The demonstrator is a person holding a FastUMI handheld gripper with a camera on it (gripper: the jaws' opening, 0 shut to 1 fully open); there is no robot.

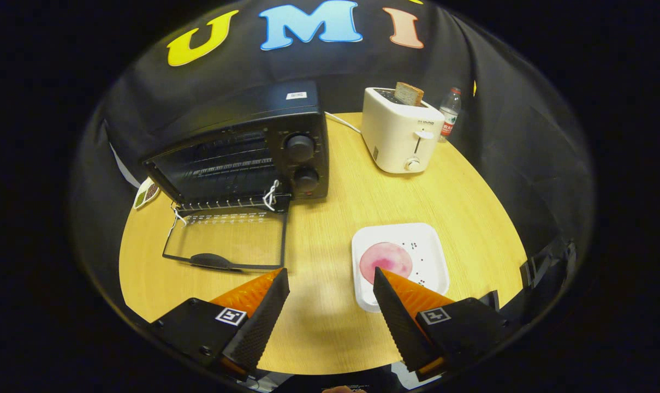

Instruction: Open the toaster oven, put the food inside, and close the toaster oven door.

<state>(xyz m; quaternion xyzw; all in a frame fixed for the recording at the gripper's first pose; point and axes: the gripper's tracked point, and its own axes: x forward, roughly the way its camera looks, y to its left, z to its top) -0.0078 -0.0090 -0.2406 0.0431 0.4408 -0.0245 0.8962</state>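
A black toaster oven (242,147) stands at the back left of the round wooden table, with its glass door (226,240) folded down flat toward me and the wire rack inside showing. A pink round piece of food (385,260) lies on a white square plate (428,245) ahead of my right finger, whose tip overlaps the plate's near part. My gripper (330,275) is open above the table, with nothing between its orange and black fingers. The oven door's handle sits just beyond my left fingertip.
A white pop-up toaster (400,134) with a slice of bread (409,94) in its slot stands at the back right, a small water bottle (450,114) behind it. A small dish (147,194) lies left of the oven. Bare wood (330,218) spans between oven door and plate.
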